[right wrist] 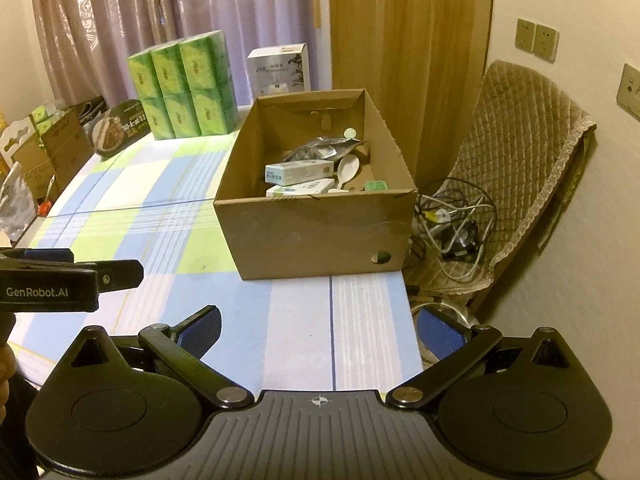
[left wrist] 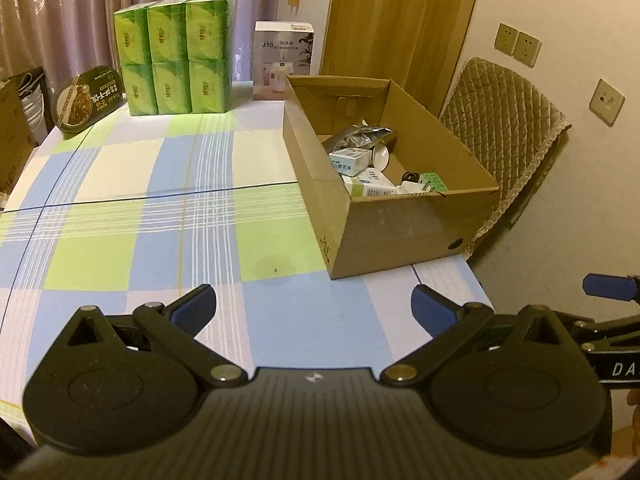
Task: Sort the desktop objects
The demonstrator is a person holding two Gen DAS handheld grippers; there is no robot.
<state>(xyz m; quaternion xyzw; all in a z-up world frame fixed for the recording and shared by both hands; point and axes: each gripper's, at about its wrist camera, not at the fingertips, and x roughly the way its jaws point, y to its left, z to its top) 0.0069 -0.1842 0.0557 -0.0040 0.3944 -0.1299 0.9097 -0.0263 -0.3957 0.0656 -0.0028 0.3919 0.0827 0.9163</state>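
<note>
We hold our left gripper (left wrist: 314, 306) low over the near edge of the checked blue, green and white tablecloth (left wrist: 160, 208), its blue-padded fingers (left wrist: 196, 308) spread wide with nothing between them. Our right gripper (right wrist: 318, 330) hangs just beside it, over the table's near right corner, jaws equally wide and empty; one of its blue pads (right wrist: 438, 336) reaches past the table edge.

The open brown cardboard box (right wrist: 320, 236) sits on the right side of the table, ahead of both grippers and apart from them. Inside it lie the sorted things: a crumpled silver foil pouch (right wrist: 320, 148) toward the back, two white and teal cartons (right wrist: 298, 172) stacked near the front wall, a white plastic spoon (right wrist: 348, 170) leaning beside them, a small green packet (right wrist: 376, 186) in the front right corner, and a small round white disc (right wrist: 350, 133) against the back wall. The cloth between the grippers and the box is bare.

At the far edge of the table stand a wrapped block of six green tissue packs (left wrist: 176, 56), a white humidifier carton (left wrist: 284, 60) to its right, and a dark oval instant-meal tub (left wrist: 88, 98) tilted up at its left. Beyond the table's right side a chair with a quilted beige cover (right wrist: 516, 152) holds a tangle of cables (right wrist: 452, 216).
</note>
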